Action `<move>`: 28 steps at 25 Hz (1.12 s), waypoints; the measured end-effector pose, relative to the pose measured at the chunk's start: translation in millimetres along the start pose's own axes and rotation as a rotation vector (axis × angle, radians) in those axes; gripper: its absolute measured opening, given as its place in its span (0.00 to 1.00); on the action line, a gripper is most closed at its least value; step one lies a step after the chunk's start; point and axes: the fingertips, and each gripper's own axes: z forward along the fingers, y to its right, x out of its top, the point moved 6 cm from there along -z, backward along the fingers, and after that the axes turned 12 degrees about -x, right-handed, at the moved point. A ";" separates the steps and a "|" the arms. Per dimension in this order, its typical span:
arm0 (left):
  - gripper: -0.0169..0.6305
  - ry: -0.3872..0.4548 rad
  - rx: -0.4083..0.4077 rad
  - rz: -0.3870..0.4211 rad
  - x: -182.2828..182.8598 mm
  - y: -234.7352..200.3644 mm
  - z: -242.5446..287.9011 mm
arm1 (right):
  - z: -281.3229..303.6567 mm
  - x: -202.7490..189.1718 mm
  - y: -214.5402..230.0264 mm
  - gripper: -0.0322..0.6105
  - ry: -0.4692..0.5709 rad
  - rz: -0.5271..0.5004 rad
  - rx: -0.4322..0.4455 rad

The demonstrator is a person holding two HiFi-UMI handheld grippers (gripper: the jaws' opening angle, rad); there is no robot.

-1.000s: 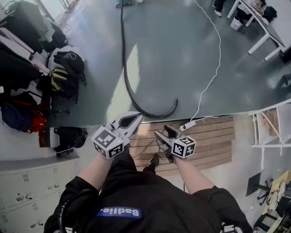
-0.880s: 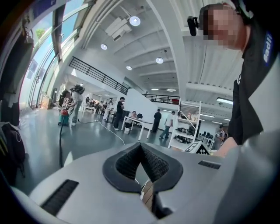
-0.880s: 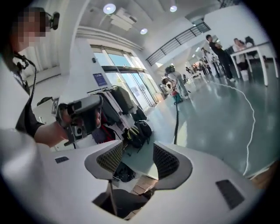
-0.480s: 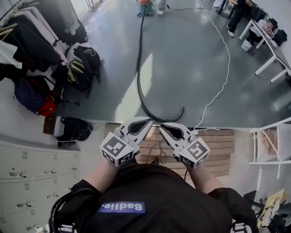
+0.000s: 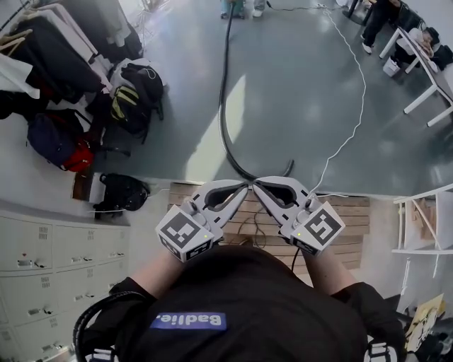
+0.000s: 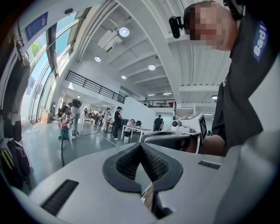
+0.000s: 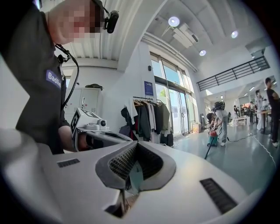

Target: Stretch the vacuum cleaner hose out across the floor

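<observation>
The black vacuum hose (image 5: 225,106) lies on the grey floor. It runs from the far vacuum cleaner (image 5: 232,6) toward me and hooks right to its free end (image 5: 289,167). Both grippers are held up at my chest with their tips nearly touching, well above the hose. My left gripper (image 5: 241,186) is shut and holds nothing. The right gripper (image 5: 260,183) is shut and empty too. From the left gripper view its own jaws (image 6: 140,146) meet, with the red cleaner (image 6: 64,127) far off. The right gripper view shows its closed jaws (image 7: 134,146) and the cleaner (image 7: 213,139).
A white cable (image 5: 352,106) runs down the floor to a wooden platform (image 5: 347,212) under me. Bags and hanging coats (image 5: 106,92) line the left side, above grey cabinets (image 5: 49,261). A white table (image 5: 432,78) and people stand at the far right.
The right gripper's jaws have gone from wide open to shut. Both grippers have risen and come together, tips almost meeting. The view has tilted up toward the far cleaner.
</observation>
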 end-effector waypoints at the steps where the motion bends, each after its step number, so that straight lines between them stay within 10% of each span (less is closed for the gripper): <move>1: 0.02 0.000 0.002 -0.001 0.3 -0.6 0.0 | -0.2 0.1 0.7 0.06 -0.001 0.003 0.002; 28: 0.02 -0.002 0.020 -0.013 -7.3 -5.5 -16.5 | 7.6 -21.3 -12.5 0.06 -0.067 0.024 -0.018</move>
